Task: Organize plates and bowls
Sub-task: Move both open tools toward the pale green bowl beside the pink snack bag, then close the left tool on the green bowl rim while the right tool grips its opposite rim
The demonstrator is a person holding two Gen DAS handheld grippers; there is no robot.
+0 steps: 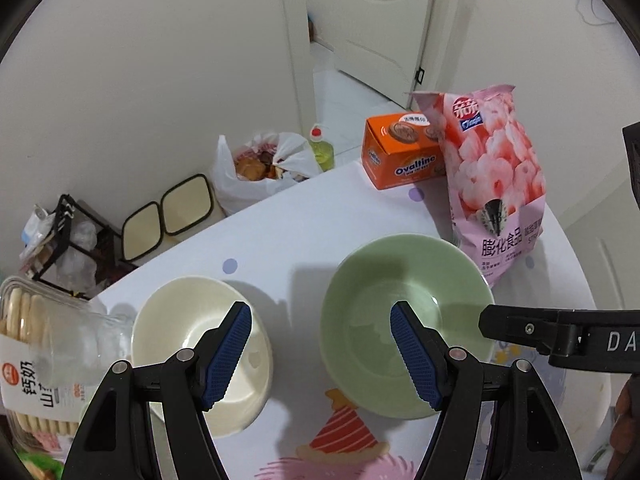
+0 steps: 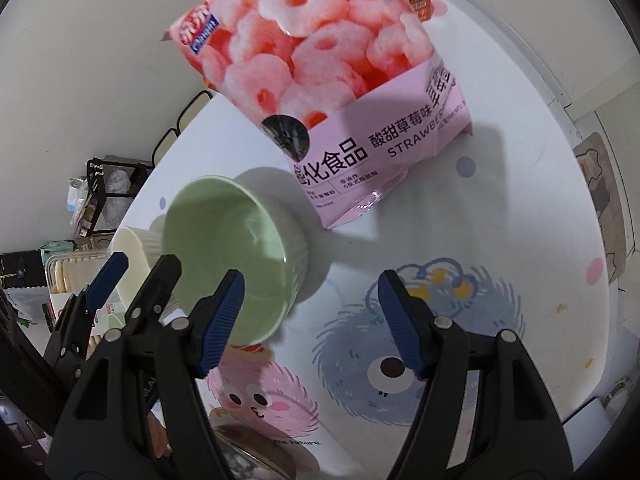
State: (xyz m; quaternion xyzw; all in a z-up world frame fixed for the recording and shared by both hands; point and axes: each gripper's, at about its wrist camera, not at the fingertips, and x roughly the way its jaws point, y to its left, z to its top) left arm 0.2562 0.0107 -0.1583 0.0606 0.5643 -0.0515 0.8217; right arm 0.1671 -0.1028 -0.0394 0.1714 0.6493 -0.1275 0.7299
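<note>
Two bowls (image 1: 404,324) on cartoon-print tbl (image 2: 500,208), door (image 1: 384,20) ajar.

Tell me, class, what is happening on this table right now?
A person holds a two-finger gripper in each hand above a cartoon-print table. The left gripper and right gripper are both open and hold nothing. Below them a cream bowl and a green bowl sit side by side, empty and not yet stacked, next to a pink snack bag.

The right gripper (image 2: 310,292) hangs open over the surface (image 2: 500,208), its left finger above the green bowl (image 2: 228,248).
</note>
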